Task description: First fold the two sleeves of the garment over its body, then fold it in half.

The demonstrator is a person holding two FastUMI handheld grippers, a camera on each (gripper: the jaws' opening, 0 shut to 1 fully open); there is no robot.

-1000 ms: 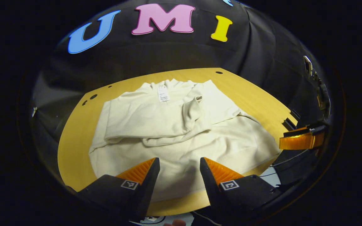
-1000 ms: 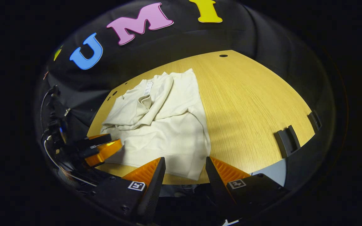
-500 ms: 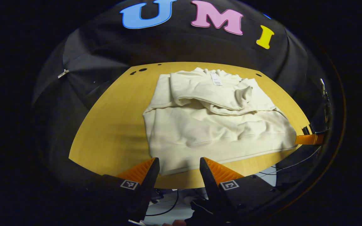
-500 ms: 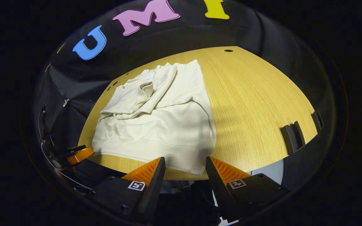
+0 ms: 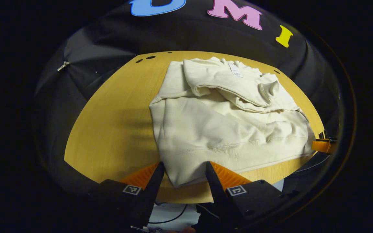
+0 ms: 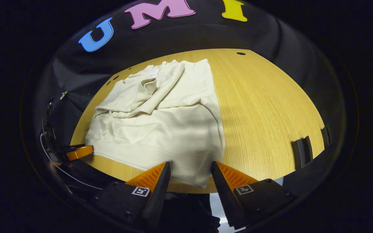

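A cream sweatshirt (image 5: 225, 126) lies flat on the wooden table (image 5: 115, 123), neck at the far side, both sleeves folded over its chest (image 5: 235, 87). In the left gripper view, my left gripper (image 5: 184, 176) stands open at the near table edge, with the hem's left corner lying between its fingers. My right gripper (image 6: 190, 176) is open too, and the right corner of the sweatshirt's (image 6: 167, 129) hem sits between its fingers. Each gripper also appears in the other's view: the right gripper (image 5: 324, 145) far right, the left gripper (image 6: 79, 152) at the left.
A white tag (image 5: 236, 69) shows at the neck. Bare wood (image 6: 264, 106) stretches to the right of the garment. Dark clips (image 6: 301, 149) stick up at the table's right edge. Small holes (image 5: 147, 58) mark the far left corner. Cables hang below the near edge.
Both grippers have drawn back to the near table edge and apart, each now lined up on a hem corner. The sweatshirt itself has not moved.
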